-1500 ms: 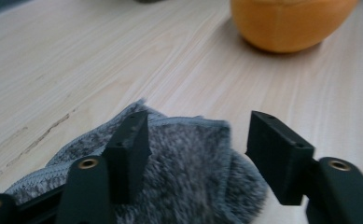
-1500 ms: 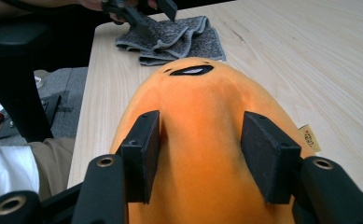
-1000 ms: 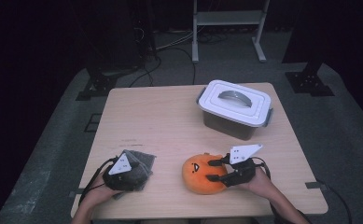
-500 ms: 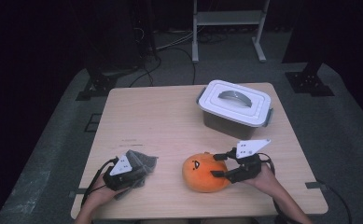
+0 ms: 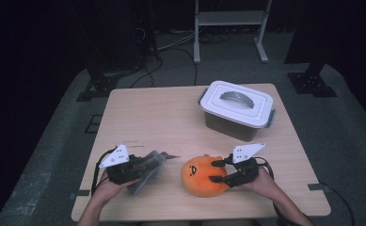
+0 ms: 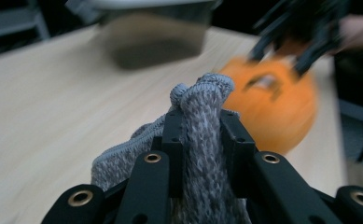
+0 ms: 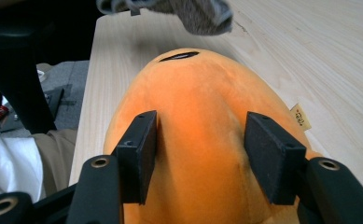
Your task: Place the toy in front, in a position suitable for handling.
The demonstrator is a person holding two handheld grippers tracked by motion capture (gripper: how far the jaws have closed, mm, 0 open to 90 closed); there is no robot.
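A grey knitted cloth (image 5: 145,173) hangs bunched from my left gripper (image 5: 156,162), lifted a little above the front left of the table. In the left gripper view the jaws (image 6: 202,135) are shut on a fold of the cloth (image 6: 206,91), having just closed on it. An orange plush pumpkin (image 5: 197,178) with a black face lies at the front middle. My right gripper (image 5: 213,172) reaches in from its right side. Its jaws (image 7: 200,140) have just been closing, and the pads press into the plush (image 7: 193,84) on both sides.
A white lidded box (image 5: 237,108) with a grey handle stands at the back right of the wooden table (image 5: 162,117). The cloth's tip (image 7: 193,11) hangs just beyond the plush. Cables and a metal rack lie on the floor behind the table.
The left gripper closed on the grey cloth and rose with it, pulling it off the table. The right gripper stayed at the plush, its jaws drawing in on it.
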